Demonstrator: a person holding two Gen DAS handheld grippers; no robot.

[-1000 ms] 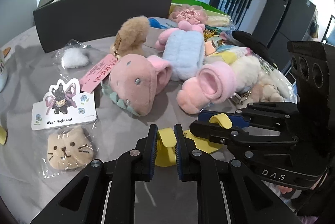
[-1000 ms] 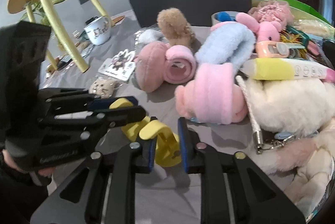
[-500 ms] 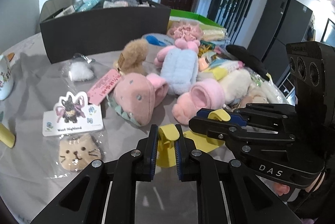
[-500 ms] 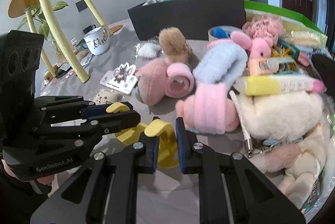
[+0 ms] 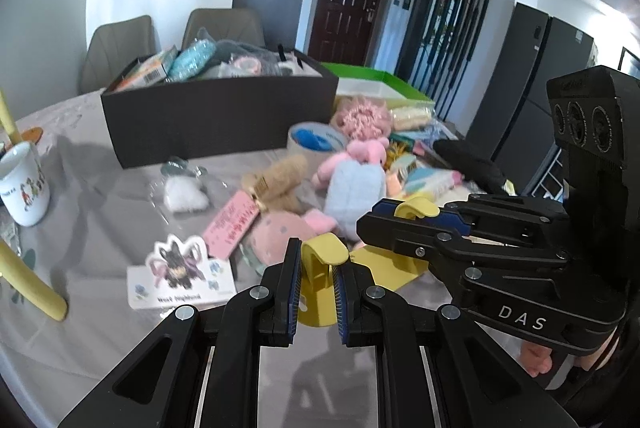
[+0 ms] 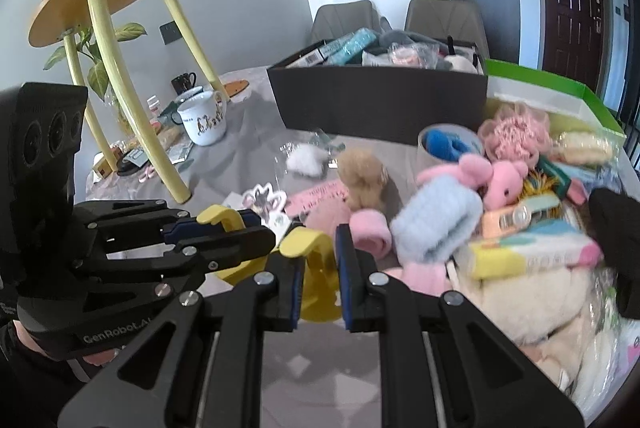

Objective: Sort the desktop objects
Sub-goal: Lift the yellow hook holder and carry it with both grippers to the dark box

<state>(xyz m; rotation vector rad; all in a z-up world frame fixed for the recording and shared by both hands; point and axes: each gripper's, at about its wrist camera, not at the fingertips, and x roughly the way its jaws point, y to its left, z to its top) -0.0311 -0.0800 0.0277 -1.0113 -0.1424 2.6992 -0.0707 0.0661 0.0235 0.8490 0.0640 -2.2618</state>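
Between the jaws of the left gripper (image 5: 316,288) a curved loop of a yellow holder (image 5: 320,278) is sitting, the blue pads pressing on it from both sides with only a narrow gap. The right gripper (image 6: 318,278) is clamping a second loop of the same yellow holder in just the same way, so the piece is hanging between the two tools, clear of the grey tablecloth (image 5: 100,220). Holding it at two ends probably is keeping the flat yellow part level while it is being carried; one grip alone would likely let it swing.

Ahead of both sets of jaws the plush toys are lying in a heap: a pale blue plush (image 5: 354,187), a pink spotted plush (image 5: 280,232) just beyond the left jaws, a tan plush (image 5: 276,181) and a pink tag (image 5: 234,224). Further ahead a black box (image 5: 220,115), already full of packets, is standing, with a green tray (image 6: 560,79) beside it, to its right. To the left of the jaws a white mug (image 5: 24,183) and a yellow stool leg (image 6: 132,99) are standing. If the holder is bound for the box, the plush heap is lying directly in the path, so it looks as if the holder must pass above it.
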